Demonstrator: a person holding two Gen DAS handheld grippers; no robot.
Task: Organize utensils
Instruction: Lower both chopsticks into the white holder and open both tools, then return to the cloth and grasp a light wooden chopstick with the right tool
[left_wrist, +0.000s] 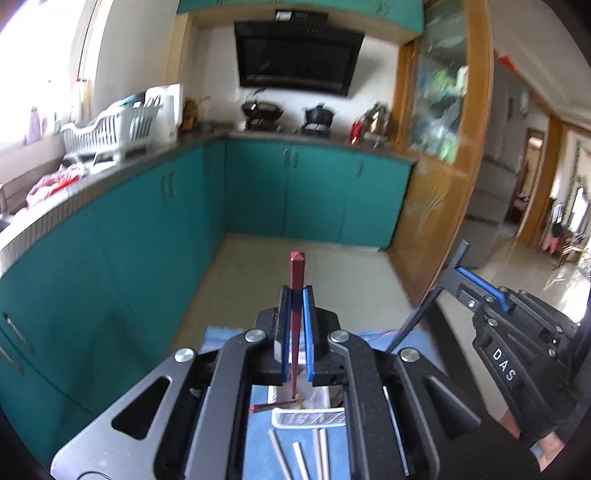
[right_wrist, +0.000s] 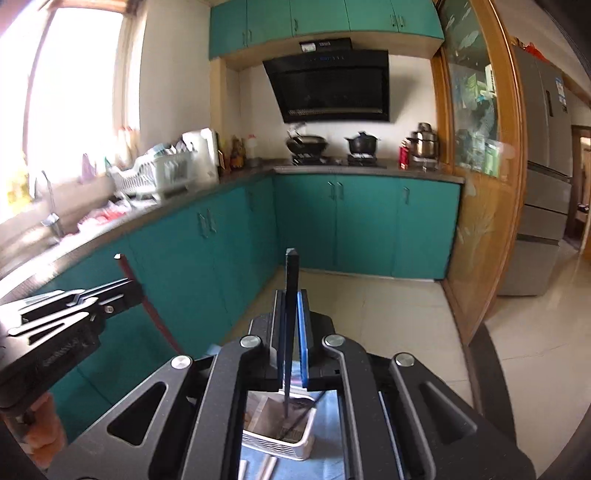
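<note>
Between the left gripper (left_wrist: 296, 295) jaws, a red chopstick (left_wrist: 295, 280) is clamped upright; the right gripper (right_wrist: 291, 299) clamps a black chopstick (right_wrist: 291, 273). Below both, seemingly, the white basket (right_wrist: 280, 443) waits: lower and release.

1. Daylight strong from window (right_wrist: 74, 92) at left; panes blown out to white in both views.
2. Motion blur over dish rack (left_wrist: 110, 129), countertop clutter and glass cabinet door (left_wrist: 439, 92).
3. Heavy fisheye bending at edges; dark vignette in corners.
4. Glare on floor tiles (right_wrist: 535, 350) at right.
5. Near gripper bodies sharp, dim underneath.
</note>
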